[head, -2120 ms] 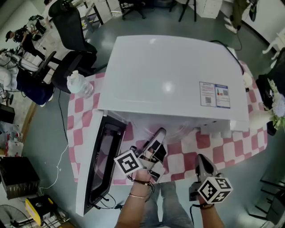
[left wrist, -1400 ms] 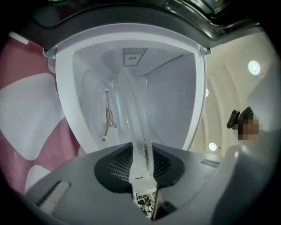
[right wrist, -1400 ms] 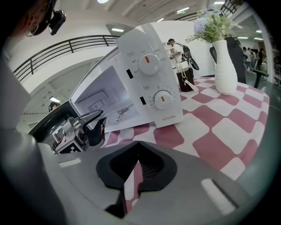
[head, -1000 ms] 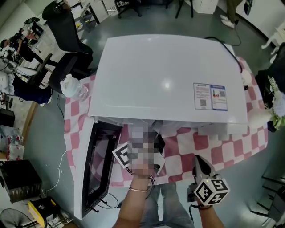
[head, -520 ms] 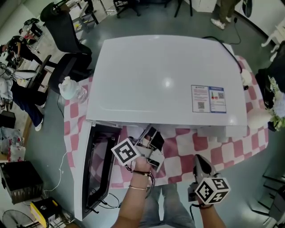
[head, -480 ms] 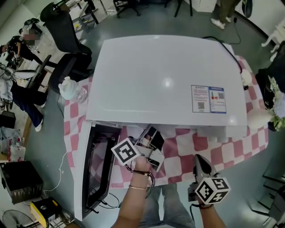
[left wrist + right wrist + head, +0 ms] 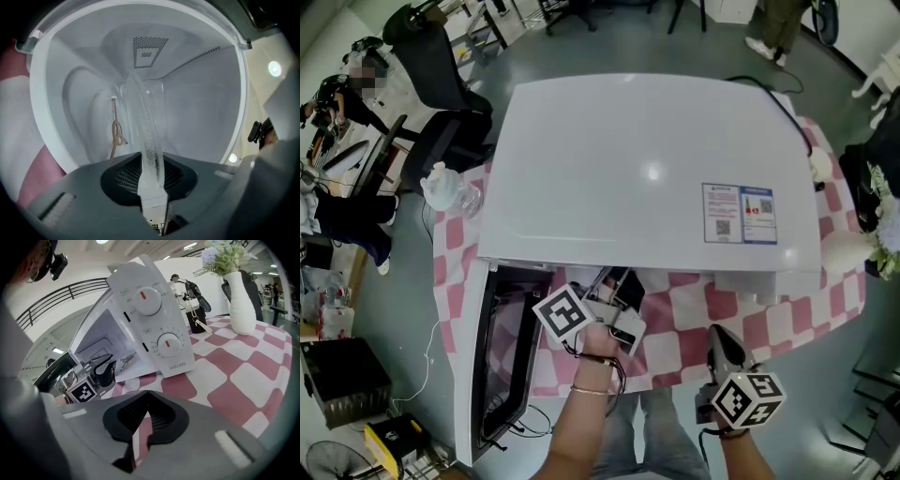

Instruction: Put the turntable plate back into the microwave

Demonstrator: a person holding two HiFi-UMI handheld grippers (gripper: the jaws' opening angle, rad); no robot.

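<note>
Left tool pinches the clear round glass turntable plate by its rim, inside the white microwave cavity. Recommend centring it over the tan hub, then lowering level. Right tool pressed together, empty.

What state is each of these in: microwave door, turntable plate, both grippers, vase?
microwave door: swung open.
turntable plate: held on edge, reaching into the microwave, not yet laid flat.
left gripper: shut on turntable plate.
right gripper: shut, empty.
vase: upright.
</note>
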